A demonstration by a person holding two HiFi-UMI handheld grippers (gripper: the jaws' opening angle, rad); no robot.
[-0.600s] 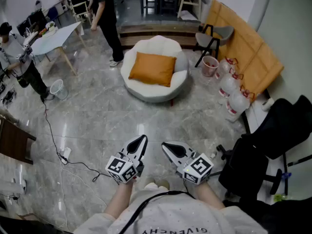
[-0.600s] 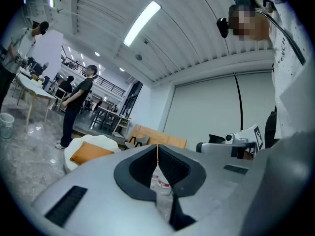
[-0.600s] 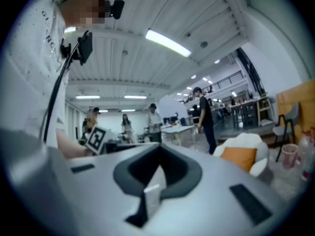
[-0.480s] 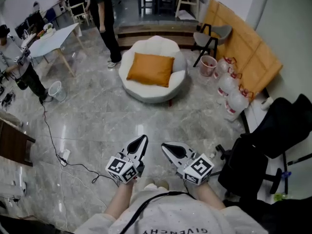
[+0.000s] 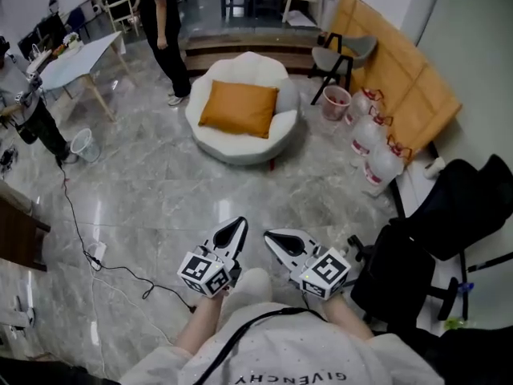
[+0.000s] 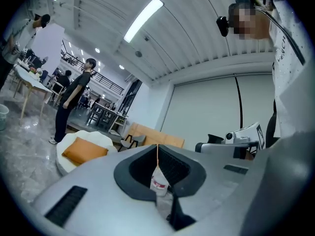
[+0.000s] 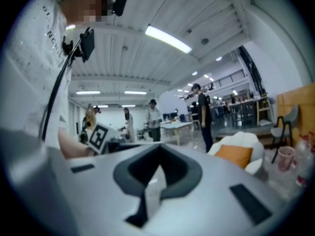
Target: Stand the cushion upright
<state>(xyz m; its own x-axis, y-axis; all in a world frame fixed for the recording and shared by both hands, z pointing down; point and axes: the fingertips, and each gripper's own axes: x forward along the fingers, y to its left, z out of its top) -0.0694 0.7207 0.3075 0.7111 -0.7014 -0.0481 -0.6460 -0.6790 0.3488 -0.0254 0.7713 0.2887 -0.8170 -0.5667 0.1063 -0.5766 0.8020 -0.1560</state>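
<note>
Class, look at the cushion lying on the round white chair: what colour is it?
The cushion is plain orange, with no pattern. It shows best in the head view.

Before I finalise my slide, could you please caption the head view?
Left gripper and right gripper, shut, empty, face the orange cushion lying on the white chair.

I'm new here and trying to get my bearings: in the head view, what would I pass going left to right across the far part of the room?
Pale table → person in black → orange cushion → pink bucket → water jugs.
</note>
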